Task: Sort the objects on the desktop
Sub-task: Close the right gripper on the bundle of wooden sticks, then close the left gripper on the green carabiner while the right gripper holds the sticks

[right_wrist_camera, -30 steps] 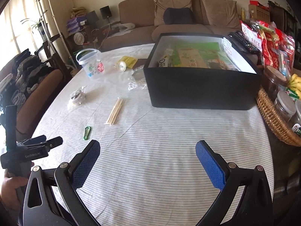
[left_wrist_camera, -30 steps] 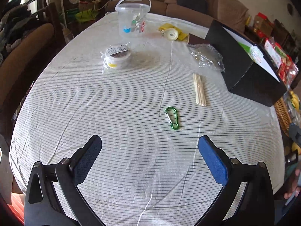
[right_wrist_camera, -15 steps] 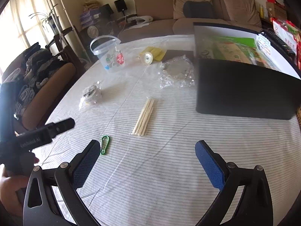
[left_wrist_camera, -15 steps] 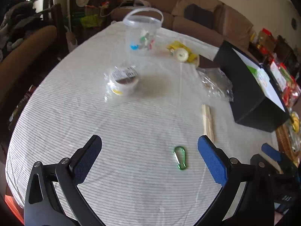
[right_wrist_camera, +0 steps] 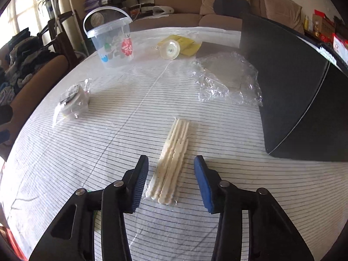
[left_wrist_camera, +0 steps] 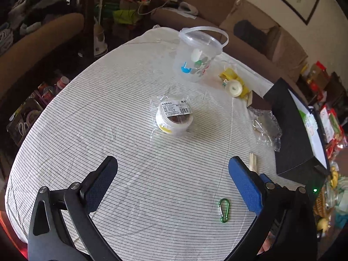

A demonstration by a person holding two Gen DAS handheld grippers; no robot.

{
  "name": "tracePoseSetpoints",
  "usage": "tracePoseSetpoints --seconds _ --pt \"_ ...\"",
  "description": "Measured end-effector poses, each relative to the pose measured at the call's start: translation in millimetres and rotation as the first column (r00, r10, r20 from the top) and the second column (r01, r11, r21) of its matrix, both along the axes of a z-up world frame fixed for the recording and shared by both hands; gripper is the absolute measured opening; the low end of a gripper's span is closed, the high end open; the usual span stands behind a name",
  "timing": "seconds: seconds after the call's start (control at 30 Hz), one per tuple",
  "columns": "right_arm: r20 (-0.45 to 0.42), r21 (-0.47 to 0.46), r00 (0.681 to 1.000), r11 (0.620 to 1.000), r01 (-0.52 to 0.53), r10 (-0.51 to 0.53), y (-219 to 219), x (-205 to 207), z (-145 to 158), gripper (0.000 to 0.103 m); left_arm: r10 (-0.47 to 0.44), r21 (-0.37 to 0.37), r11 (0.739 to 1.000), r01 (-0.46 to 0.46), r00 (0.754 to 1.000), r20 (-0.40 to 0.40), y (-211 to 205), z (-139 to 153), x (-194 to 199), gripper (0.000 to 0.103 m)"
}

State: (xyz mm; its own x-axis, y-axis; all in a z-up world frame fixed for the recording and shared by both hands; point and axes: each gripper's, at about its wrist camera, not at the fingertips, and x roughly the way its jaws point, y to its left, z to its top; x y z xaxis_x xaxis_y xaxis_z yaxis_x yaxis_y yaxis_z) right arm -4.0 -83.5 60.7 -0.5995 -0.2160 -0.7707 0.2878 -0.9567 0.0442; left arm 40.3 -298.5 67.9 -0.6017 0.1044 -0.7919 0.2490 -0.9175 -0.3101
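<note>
Right wrist view: the right gripper point(right_wrist_camera: 169, 169) is closing, its fingers astride the near end of the pack of sticks point(right_wrist_camera: 171, 156) without yet pressing it; the long axis runs toward twelve o'clock. Farther off at two o'clock stands the black box point(right_wrist_camera: 293, 100). Left gripper point(left_wrist_camera: 171, 184) gapes wide, holding nothing.

Bundle of cream plastic fruit forks point(right_wrist_camera: 171, 161) lies flat on striped tablecloth point(left_wrist_camera: 108, 130), tines toward the black box point(right_wrist_camera: 293, 100). Green carabiner point(left_wrist_camera: 224, 210) flat, near table edge. Wrapped tape roll point(left_wrist_camera: 175, 117) mid-table. Clear lidded bucket point(left_wrist_camera: 199, 58) upright at far side. Yellow packet with white spool point(left_wrist_camera: 233, 87) beside it. Crumpled clear bag point(right_wrist_camera: 226, 80) against the box.
</note>
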Motion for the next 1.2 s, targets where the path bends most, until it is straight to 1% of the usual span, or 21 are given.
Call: tracePoseSetpoints --seconds 0.03,0.07,0.1,0.13,0.23,0.3,0.37,0.4,0.43,0.5,0.57,0.63,0.67,0.7,0.73,0.77,0.8,0.83,0.9,1.0,1.2 --pt "-0.011 0.028 1.0 1.0 -0.013 0.014 -3 1 0 0.03 -0.017 -0.008 1.0 0.017 1.0 0.006 5 -1 -1 0.102" --pt "-0.022 0.044 0.999 0.999 -0.031 0.032 -5 2 -1 0.02 -0.034 -0.022 0.999 0.034 0.999 0.012 10 -2 -1 0.102" --pt "-0.031 0.051 0.998 0.998 -0.045 0.046 -6 3 -1 0.016 -0.051 -0.038 0.998 0.051 0.999 0.017 16 -2 -2 0.102" --pt "-0.038 0.055 0.998 0.997 -0.051 0.053 -6 4 -1 0.014 -0.065 -0.045 0.997 0.066 0.998 0.021 20 -3 -2 0.102" --pt "-0.069 0.039 0.996 0.998 -0.046 0.048 2 9 6 0.013 -0.105 -0.028 0.994 0.106 0.993 0.047 34 -12 -3 0.102" --pt "-0.068 -0.005 0.997 0.999 -0.046 0.046 11 12 14 0.013 -0.156 -0.042 0.986 0.16 0.984 0.088 51 -22 -4 0.101" --pt "-0.065 -0.051 0.996 0.997 -0.057 0.053 21 16 24 0.013 -0.202 -0.07 0.975 0.212 0.972 0.123 69 -31 -3 0.091" --pt "-0.069 -0.063 0.996 0.996 -0.063 0.059 25 19 31 0.013 -0.227 -0.079 0.968 0.239 0.964 0.141 79 -36 -3 0.081" --pt "-0.075 -0.073 0.995 0.995 -0.068 0.063 30 23 38 0.013 -0.25 -0.089 0.96 0.267 0.954 0.162 88 -42 -2 0.074" --pt "-0.071 -0.11 0.995 0.991 -0.081 0.073 40 32 52 0.013 -0.278 -0.11 0.946 0.305 0.938 0.204 104 -53 -1 0.071" --pt "-0.061 -0.152 0.995 0.984 -0.093 0.084 50 41 65 0.013 -0.292 -0.126 0.938 0.323 0.931 0.22 116 -61 2 0.071" --pt "-0.067 -0.169 0.993 0.98 -0.108 0.098 57 52 77 0.014 -0.299 -0.159 0.929 0.335 0.93 0.212 125 -64 3 0.069" --pt "-0.07 -0.176 0.992 0.977 -0.117 0.106 61 56 82 0.014 -0.3 -0.173 0.926 0.336 0.932 0.206 129 -65 4 0.066" --pt "-0.074 -0.184 0.991 0.975 -0.122 0.11 64 60 86 0.014 -0.297 -0.189 0.924 0.334 0.934 0.198 131 -66 4 0.059" --pt "-0.077 -0.193 0.991 0.973 -0.126 0.113 66 64 89 0.014 -0.298 -0.2 0.921 0.334 0.936 0.189 132 -66 4 0.054" --pt "-0.079 -0.201 0.99 0.971 -0.129 0.115 68 67 92 0.014 -0.301 -0.21 0.918 0.335 0.936 0.18 133 -66 5 0.052" --pt "-0.079 -0.21 0.99 0.969 -0.13 0.115 71 68 94 0.014 -0.307 -0.212 0.917 0.339 0.937 0.17 133 -65 5 0.04" --pt "-0.078 -0.221 0.99 0.966 -0.13 0.115 73 69 95 0.014 -0.313 -0.197 0.919 0.341 0.936 0.159 131 -64 6 0.016" --pt "-0.079 -0.239 0.99 0.962 -0.13 0.114 77 70 95 0.014 -0.32 -0.14 0.93 0.34 0.936 0.145 124 -63 6 0.017" --pt "-0.08 -0.265 0.991 0.956 -0.129 0.112 82 70 94 0.014 -0.318 -0.084 0.941 0.329 0.94 0.124 112 -59 5 0.017" --pt "-0.092 -0.307 0.989 0.941 -0.139 0.116 89 71 98 0.014 -0.305 -0.012 0.952 0.305 0.952 -0.004 93 -24 5 0.017"
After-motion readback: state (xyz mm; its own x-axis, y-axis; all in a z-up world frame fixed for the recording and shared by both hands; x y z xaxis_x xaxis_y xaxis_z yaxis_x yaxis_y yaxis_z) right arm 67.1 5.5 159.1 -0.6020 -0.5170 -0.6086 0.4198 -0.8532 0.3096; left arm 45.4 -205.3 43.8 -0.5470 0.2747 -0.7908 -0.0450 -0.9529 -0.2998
